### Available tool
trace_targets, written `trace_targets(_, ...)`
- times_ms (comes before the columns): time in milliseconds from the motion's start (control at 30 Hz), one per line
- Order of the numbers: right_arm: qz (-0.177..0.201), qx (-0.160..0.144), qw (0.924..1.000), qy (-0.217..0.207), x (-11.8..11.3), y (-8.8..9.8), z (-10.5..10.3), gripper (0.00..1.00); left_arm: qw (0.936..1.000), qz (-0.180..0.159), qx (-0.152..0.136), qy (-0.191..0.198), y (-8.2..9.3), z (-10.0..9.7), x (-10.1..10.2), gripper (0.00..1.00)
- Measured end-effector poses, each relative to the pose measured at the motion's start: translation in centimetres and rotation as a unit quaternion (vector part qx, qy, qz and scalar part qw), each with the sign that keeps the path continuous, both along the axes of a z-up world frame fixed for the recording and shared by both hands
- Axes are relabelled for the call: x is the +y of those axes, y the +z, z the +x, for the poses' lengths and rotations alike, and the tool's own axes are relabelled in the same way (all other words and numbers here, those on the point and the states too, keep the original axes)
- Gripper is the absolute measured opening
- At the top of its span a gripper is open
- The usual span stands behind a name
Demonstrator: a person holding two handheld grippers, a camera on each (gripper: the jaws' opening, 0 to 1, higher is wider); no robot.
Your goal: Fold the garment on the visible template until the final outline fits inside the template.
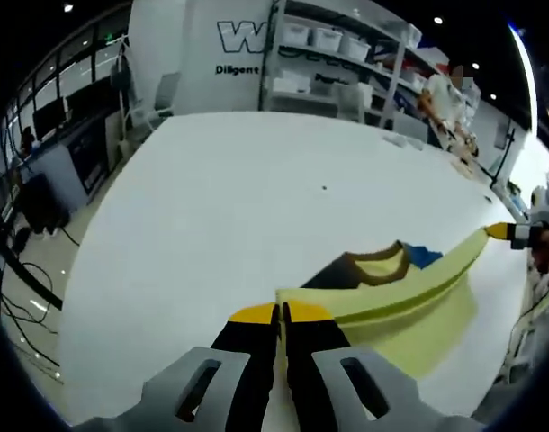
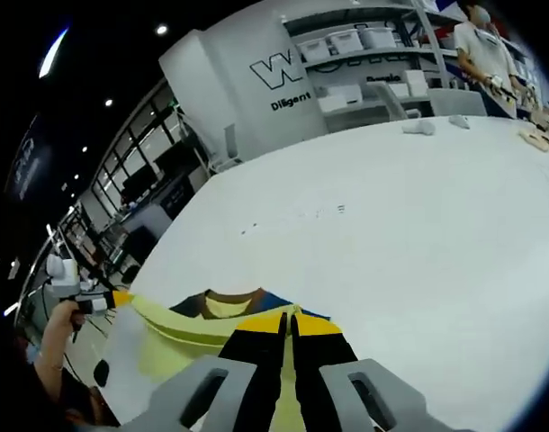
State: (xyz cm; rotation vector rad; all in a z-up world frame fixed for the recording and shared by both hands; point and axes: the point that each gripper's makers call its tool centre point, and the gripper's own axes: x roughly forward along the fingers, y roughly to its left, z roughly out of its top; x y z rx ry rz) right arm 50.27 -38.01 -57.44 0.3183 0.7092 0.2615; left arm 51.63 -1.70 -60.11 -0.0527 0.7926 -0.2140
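We hold the pale yellow cloth garment with brown collar (image 1: 409, 292) lifted over the white worktop (image 1: 256, 207), left gripper (image 1: 281, 313) and right gripper (image 2: 290, 322) each with fingers pinching an edge. Looks mid-fold; next we'd carry the stretched edge across and lay it flat.

The garment (image 1: 391, 301) is soft matt cloth, pale yellow, with a brown ribbed-looking collar (image 1: 375, 263) and a blue patch of the same dull weave. It lies on the bench (image 1: 256, 207), whose white top looks smooth and matt, with faint soft sheen toward the far edge. The left gripper (image 1: 281, 313) has matt black fingers with yellow tips, on grey plastic-looking mounts; the right gripper (image 2: 288, 319) is alike.
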Motion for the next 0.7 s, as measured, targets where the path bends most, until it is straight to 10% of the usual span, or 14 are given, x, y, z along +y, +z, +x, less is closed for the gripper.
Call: trace_targets(700, -0.012, 0.026, 0.9996, -0.002, -0.6, -7.0, 3.4, 0.0, 0.9989, -0.011, 0.025, 0.038, -6.3, 2.5, 0.3, 0.0)
